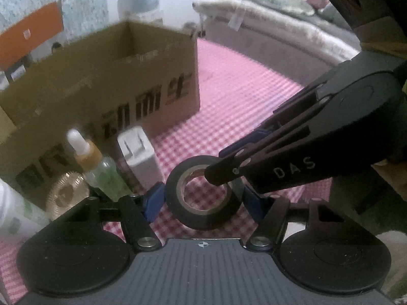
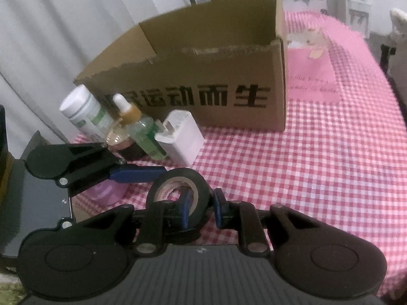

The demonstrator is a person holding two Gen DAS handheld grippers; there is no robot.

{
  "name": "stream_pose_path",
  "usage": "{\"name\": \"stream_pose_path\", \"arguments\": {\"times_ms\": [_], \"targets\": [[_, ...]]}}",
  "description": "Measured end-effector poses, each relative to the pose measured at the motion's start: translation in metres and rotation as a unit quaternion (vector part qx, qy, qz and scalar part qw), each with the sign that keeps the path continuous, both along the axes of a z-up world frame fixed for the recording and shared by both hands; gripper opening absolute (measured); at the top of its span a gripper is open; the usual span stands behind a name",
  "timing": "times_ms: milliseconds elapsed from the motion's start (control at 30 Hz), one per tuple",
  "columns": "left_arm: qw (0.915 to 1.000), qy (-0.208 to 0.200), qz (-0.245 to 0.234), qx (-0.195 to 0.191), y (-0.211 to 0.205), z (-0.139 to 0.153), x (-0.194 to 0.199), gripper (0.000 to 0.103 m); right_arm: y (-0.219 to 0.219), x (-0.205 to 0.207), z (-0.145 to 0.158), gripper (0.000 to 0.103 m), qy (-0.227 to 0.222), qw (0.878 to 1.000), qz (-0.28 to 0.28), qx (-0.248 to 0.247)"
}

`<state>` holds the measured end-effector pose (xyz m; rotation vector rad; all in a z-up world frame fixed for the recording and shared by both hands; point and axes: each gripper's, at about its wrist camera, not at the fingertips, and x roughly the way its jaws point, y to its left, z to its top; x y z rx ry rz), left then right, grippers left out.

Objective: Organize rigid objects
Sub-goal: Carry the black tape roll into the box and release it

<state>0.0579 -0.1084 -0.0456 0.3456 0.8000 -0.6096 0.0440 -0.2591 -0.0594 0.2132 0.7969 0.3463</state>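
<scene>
One glossy black tape ring (image 2: 178, 193) in right tool (image 2: 201, 207), corrugated cardbd box (image 2: 193, 76)

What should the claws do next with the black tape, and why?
Probably the left claw should squeeze gently shut on the black tape roll. Its fingers sit on either side of the whole roll, while the right claw only pinches one wall of the ring. A steadier hold would likely help before the roll goes to the open cardboard box behind.

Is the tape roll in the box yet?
No. The tape roll sits outside the cardboard box, pinched through its wall by the right gripper.
</scene>
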Motion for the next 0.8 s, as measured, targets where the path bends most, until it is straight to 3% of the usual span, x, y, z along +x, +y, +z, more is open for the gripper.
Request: {"name": "stream_pose_path", "arguments": {"times_ms": [267,433,533,633,800], "targets": [[0.9928,-0.114,0.02,-0.029,0.024,0.069,-0.022,0.067,0.013,-0.039,0.076,0.02,-0.113,0.993,0.013,-0.034],[0.9859,-0.151,0.059,-0.039,0.05,0.107,0.003,0.067,0.035,-0.019,0.127,0.02,-0.184,0.979,0.054,-0.062],[0.9852,-0.144,0.085,-0.037,0.065,0.119,0.033,0.067,0.049,0.012,0.147,0.02,-0.196,0.976,0.078,-0.06],[0.9883,-0.107,0.105,-0.025,0.077,0.118,0.07,0.067,0.06,0.056,0.156,0.02,-0.178,0.978,0.101,-0.045],[0.9915,-0.012,0.13,-0.009,0.093,0.094,0.133,0.067,0.073,0.149,0.141,0.02,-0.078,0.989,0.128,-0.001]]}}
